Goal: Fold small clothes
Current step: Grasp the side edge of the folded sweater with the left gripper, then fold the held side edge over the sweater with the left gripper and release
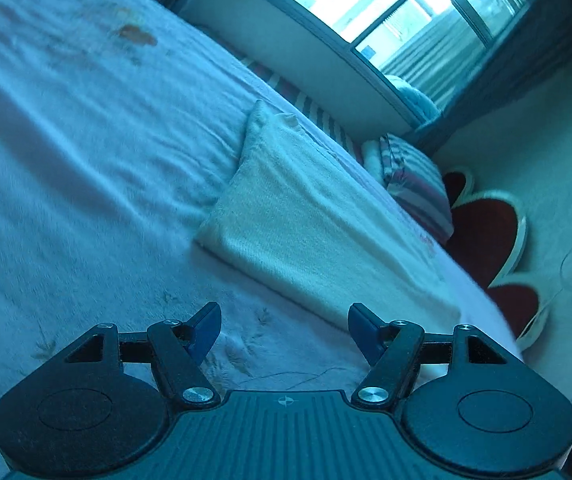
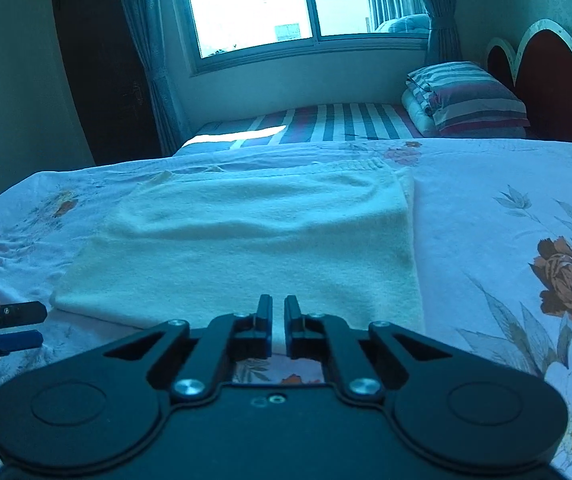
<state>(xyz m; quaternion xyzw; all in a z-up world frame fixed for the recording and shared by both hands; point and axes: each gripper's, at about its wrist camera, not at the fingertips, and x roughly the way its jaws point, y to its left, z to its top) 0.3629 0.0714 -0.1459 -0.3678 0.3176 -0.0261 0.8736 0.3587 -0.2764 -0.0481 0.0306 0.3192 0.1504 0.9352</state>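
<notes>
Folded cream garment (image 2: 246,248) flat on bed (image 2: 485,184), mid-sheet. Left gripper (image 1: 284,330) jaws released, empty. Right gripper (image 2: 278,312) jaws clenched, grasping nothing, over garment's near edge.

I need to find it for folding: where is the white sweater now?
The white sweater lies folded on the flowered bedsheet, just ahead of the right gripper.

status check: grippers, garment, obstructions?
Left gripper open, empty. Right gripper shut, empty. Cream knitted garment lies folded flat on the floral bedsheet. Nothing in the way.
</notes>
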